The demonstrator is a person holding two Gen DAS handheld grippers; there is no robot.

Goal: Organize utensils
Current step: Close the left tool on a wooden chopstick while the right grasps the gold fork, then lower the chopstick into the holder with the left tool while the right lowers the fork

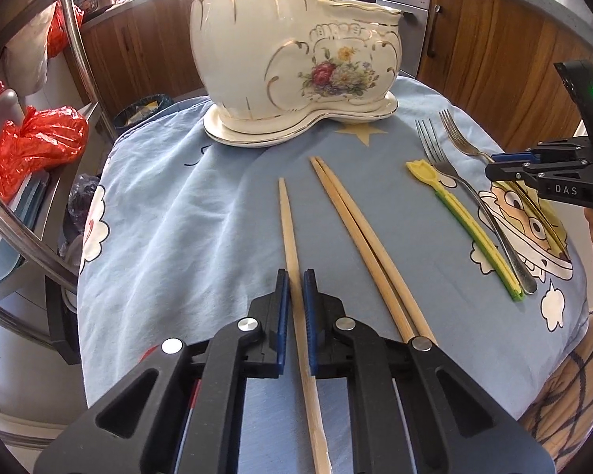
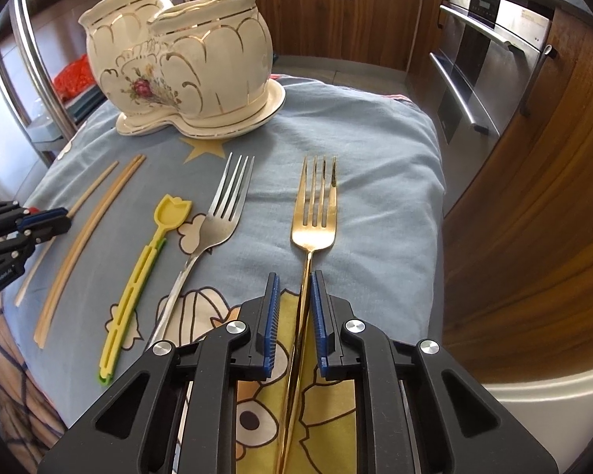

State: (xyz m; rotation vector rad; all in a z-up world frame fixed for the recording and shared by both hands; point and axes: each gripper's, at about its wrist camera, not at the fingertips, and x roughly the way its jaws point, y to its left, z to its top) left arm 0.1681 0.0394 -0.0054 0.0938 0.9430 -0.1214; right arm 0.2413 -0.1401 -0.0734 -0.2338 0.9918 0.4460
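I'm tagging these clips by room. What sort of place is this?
Most likely a home kitchen: a built-in steel oven set in wooden cabinets, and forks and chopsticks laid out by a ceramic utensil holder.

Bright daylight, sharp focus, strong fisheye bending, dark corners, perhaps slight glare

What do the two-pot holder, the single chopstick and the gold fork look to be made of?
Holder: looks like glazed ceramic, with a glossy cream surface, gilt trim and a painted flower spray. Single chopstick: pale, matte and plain, probably bamboo or wood, though the grain is too fine to tell. Gold fork: metal with a polished gold-coloured finish that shows mirror-like glints; whether it is plated cannot be told.
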